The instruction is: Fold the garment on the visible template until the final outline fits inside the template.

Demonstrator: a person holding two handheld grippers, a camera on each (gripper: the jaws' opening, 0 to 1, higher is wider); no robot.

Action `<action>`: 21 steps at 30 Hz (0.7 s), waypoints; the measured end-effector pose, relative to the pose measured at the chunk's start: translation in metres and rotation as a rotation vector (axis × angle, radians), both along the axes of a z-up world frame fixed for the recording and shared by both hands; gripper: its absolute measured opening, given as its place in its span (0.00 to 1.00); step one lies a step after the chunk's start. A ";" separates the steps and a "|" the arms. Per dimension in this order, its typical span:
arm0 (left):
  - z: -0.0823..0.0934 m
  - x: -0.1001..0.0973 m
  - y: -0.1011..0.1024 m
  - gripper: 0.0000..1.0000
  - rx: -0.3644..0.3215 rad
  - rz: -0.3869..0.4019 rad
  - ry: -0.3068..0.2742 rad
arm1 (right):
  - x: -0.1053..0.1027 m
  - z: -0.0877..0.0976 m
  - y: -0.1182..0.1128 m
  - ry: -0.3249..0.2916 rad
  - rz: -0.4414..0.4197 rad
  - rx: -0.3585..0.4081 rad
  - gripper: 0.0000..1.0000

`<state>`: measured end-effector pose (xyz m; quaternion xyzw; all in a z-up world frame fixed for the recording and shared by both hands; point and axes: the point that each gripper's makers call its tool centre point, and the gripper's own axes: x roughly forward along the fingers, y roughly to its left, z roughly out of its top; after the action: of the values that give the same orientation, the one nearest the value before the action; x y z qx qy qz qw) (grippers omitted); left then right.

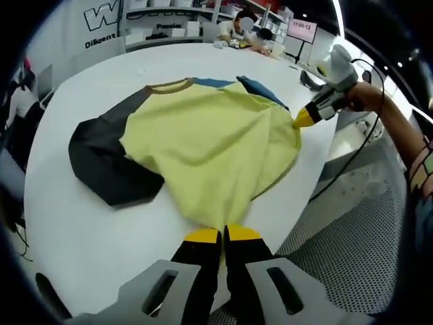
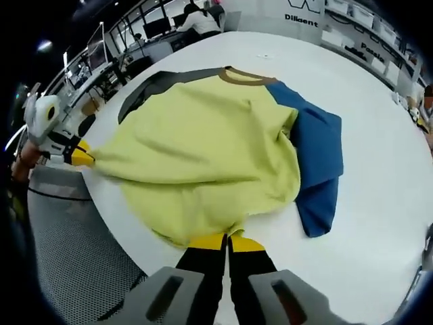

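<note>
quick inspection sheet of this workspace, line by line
surface: white table, with a perforated mat beside its edge
job's things: yellow shirt lies on the table, collar away from the grippers, black sleeve on one side, blue sleeve on the other; no template outline can be made out
clutter: small items at the table's far edge, too small to name
grippers: left gripper shut on the shirt's hem; right gripper shut on the hem at another spot
cables: a dark cable hangs by the table edge
surroundings: shelving, desks with monitors, seated people in the background
</note>
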<state>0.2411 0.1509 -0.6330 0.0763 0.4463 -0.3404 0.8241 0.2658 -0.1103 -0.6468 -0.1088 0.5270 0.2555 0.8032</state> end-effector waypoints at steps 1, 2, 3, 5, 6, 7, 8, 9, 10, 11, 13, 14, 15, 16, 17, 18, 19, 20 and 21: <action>0.002 0.001 0.001 0.00 -0.003 0.004 -0.003 | -0.004 0.003 -0.002 0.003 0.009 -0.012 0.00; 0.004 0.001 0.001 0.00 -0.005 0.008 -0.006 | -0.006 0.005 -0.002 0.004 0.014 -0.016 0.00; 0.005 0.002 0.002 0.00 -0.007 0.012 -0.007 | -0.010 0.007 -0.002 0.012 0.021 -0.023 0.00; 0.007 0.002 0.004 0.00 -0.008 0.019 -0.008 | -0.014 0.009 -0.003 0.019 0.028 -0.030 0.00; 0.007 0.002 0.004 0.00 -0.007 0.019 -0.008 | -0.019 0.011 -0.005 0.033 0.035 -0.047 0.00; 0.007 0.002 0.005 0.00 -0.001 0.022 -0.005 | -0.020 0.011 -0.006 0.036 0.036 -0.052 0.00; 0.007 0.001 0.006 0.00 0.002 0.024 0.001 | -0.023 0.012 -0.007 0.044 0.040 -0.062 0.00; 0.007 0.000 0.006 0.00 0.004 0.024 0.005 | -0.026 0.013 -0.008 0.048 0.045 -0.067 0.00; 0.006 -0.001 0.008 0.00 0.014 0.033 0.018 | -0.032 0.013 -0.011 0.066 0.049 -0.081 0.00; 0.004 -0.002 0.009 0.00 0.026 0.033 0.021 | -0.036 0.012 -0.013 0.075 0.049 -0.092 0.00; 0.000 -0.003 0.011 0.00 0.041 0.030 0.028 | -0.044 0.009 -0.018 0.110 0.049 -0.111 0.00; -0.003 -0.004 0.011 0.00 0.049 0.028 0.039 | -0.046 0.009 -0.019 0.119 0.047 -0.115 0.00; -0.006 -0.006 0.011 0.00 0.057 0.021 0.054 | -0.052 0.006 -0.020 0.145 0.042 -0.115 0.00; -0.009 -0.010 0.011 0.00 0.063 0.019 0.079 | -0.057 0.005 -0.020 0.162 0.044 -0.115 0.00; -0.011 -0.011 0.011 0.00 0.066 0.018 0.087 | -0.059 0.003 -0.021 0.171 0.043 -0.114 0.00; -0.012 -0.013 0.012 0.00 0.074 0.019 0.094 | -0.061 0.001 -0.022 0.181 0.046 -0.117 0.00; -0.014 -0.014 0.013 0.00 0.083 0.020 0.100 | -0.064 -0.001 -0.023 0.191 0.048 -0.120 0.00; -0.015 -0.015 0.013 0.00 0.085 0.021 0.103 | -0.066 -0.002 -0.024 0.201 0.047 -0.120 0.00; -0.017 -0.017 0.015 0.00 0.092 0.026 0.121 | -0.068 -0.003 -0.025 0.209 0.045 -0.121 0.00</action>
<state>0.2237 0.1657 -0.6499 0.0875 0.5114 -0.3129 0.7956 0.1973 -0.1348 -0.6497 -0.1418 0.6199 0.2512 0.7297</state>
